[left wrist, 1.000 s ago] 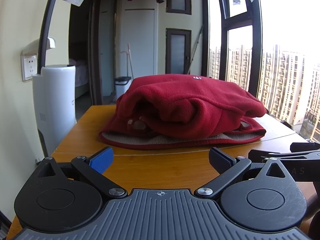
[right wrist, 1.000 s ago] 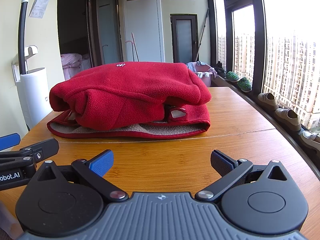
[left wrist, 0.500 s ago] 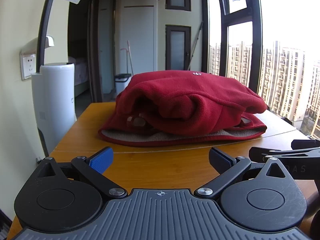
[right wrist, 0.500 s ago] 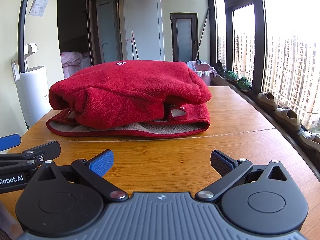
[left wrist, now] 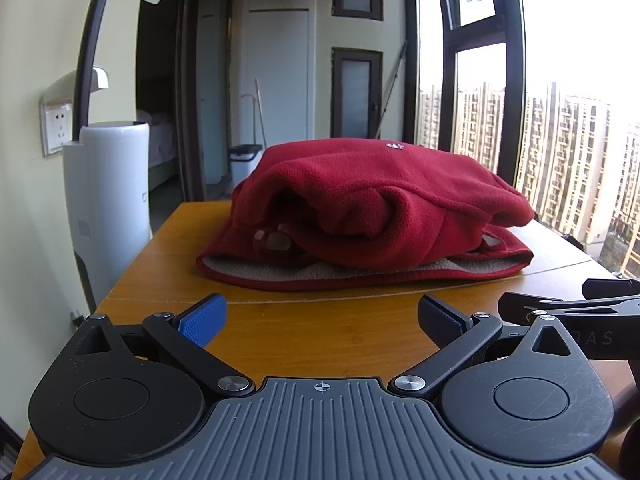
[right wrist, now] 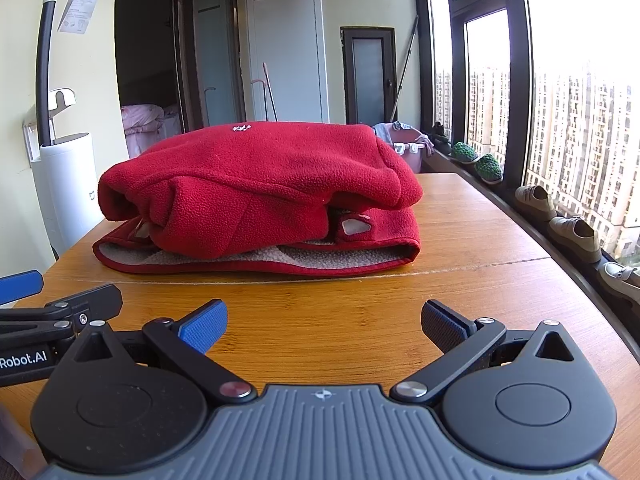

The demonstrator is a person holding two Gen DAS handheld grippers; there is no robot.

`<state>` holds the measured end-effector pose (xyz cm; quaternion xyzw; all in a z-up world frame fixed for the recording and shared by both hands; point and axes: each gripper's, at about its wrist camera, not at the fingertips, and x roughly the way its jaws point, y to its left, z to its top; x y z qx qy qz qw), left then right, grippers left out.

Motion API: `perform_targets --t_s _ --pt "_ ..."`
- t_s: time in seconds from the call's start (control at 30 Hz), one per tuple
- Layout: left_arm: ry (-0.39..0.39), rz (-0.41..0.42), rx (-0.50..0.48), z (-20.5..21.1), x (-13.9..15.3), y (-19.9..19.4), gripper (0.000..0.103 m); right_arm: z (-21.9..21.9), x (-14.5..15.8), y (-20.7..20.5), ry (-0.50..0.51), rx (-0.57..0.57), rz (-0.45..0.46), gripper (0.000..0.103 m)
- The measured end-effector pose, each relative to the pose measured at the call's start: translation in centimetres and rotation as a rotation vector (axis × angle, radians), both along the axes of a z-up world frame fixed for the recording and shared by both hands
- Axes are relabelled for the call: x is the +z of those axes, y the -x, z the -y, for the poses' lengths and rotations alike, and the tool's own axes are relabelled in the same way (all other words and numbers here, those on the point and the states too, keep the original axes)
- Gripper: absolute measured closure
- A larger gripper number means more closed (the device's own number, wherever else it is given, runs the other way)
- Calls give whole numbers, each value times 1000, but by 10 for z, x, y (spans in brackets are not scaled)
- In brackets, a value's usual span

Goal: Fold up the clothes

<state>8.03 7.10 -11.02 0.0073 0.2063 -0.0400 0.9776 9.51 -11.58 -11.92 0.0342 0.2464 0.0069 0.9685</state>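
Observation:
A red fleece garment (left wrist: 372, 216) lies folded in a thick bundle on the wooden table (left wrist: 320, 320), its pale lining showing along the near edge. It also shows in the right wrist view (right wrist: 260, 196). My left gripper (left wrist: 322, 318) is open and empty, low over the table in front of the bundle. My right gripper (right wrist: 323, 320) is open and empty, beside the left one, also short of the bundle. Each gripper shows at the edge of the other's view.
A white cylindrical appliance (left wrist: 108, 200) stands at the table's left edge by the wall socket. A window runs along the right, with shoes (right wrist: 568, 228) on its sill. A doorway and a laundry basket (right wrist: 404, 148) lie behind the table.
Both views have tilted or dropped slightly; the bundle sits a little higher in the frames. The garment itself has not moved and both grippers stay open.

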Motion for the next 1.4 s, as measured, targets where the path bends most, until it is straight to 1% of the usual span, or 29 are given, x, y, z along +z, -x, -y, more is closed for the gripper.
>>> perform_targets --t_s 0.8,0.9,0.97,1.03,1.1,1.17,1.27,1.3,1.33,1.4 --pt "0 -9 -5 0 0 -1 0 0 1 -1 3 12 -4 0" --pt "1 -53 -3 1 4 -5 0 -1 4 -2 17 34 -18 0" --pt "29 -107 14 -2 16 -4 0 -4 9 -4 53 43 -57 0" --pt "59 -161 32 -5 30 -1 0 -6 21 -1 72 59 -99 0" --pt "71 -214 53 -8 47 3 0 -2 40 8 61 81 -111 0" --pt "79 -256 57 -10 66 8 0 5 52 14 7 95 -121 0" --pt "114 -248 40 -15 88 20 0 18 66 21 -101 111 -133 0" --pt "113 -235 49 -14 95 26 0 23 70 23 -137 116 -137 0" --pt "99 -216 60 -12 99 31 0 27 75 26 -173 121 -141 0" --pt "39 -194 71 -4 103 40 0 36 84 30 -246 131 -148 0"
